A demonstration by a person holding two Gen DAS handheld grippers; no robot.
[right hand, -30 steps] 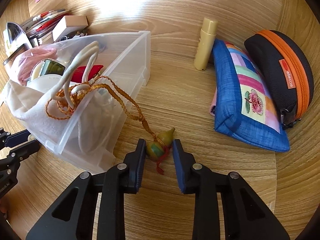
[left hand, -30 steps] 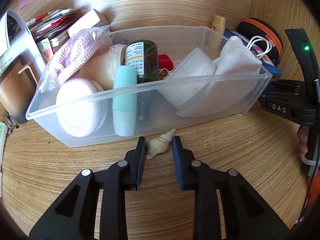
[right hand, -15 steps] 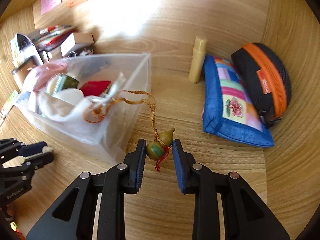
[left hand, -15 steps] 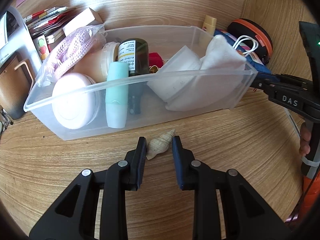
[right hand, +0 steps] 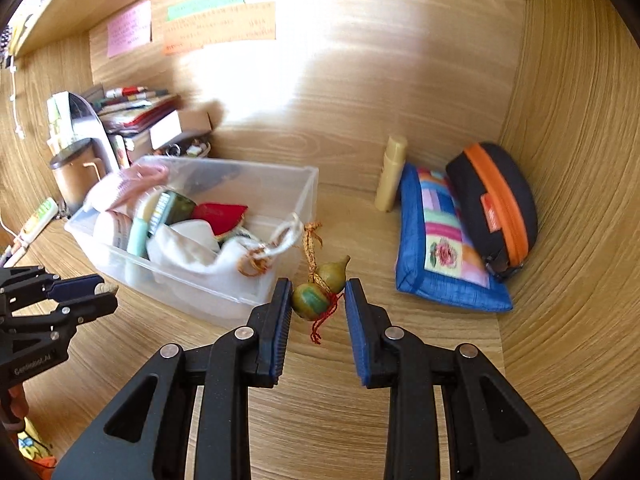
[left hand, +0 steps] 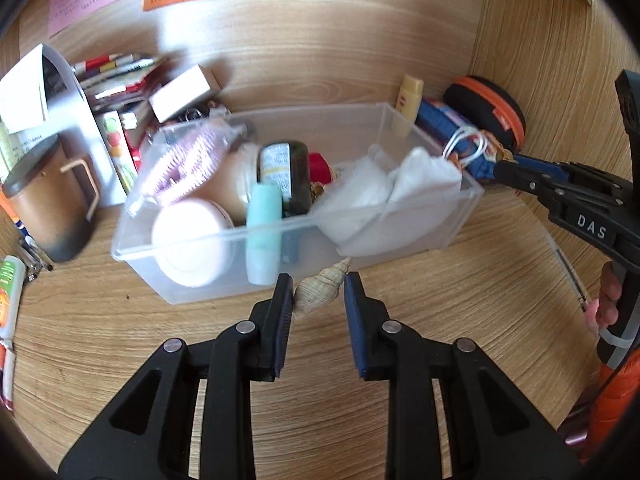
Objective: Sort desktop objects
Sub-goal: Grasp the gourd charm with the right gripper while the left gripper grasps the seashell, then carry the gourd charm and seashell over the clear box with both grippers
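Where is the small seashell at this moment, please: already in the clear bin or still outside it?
Outside. The seashell is clamped in the left hand-held gripper, in front of the clear bin.

The table (left hand: 460, 320) is wood-grain laminate with a smooth, faintly glossy finish. The bin (left hand: 248, 280) is clear, frosted plastic. The seashell (left hand: 320, 290) looks ridged and matt. The gourd charm (right hand: 318, 294) is glossy, hung on braided cord. The pouch (right hand: 440, 264) is woven cloth patchwork. Each claw is matt black plastic with ribbed blue pads (right hand: 282, 320).
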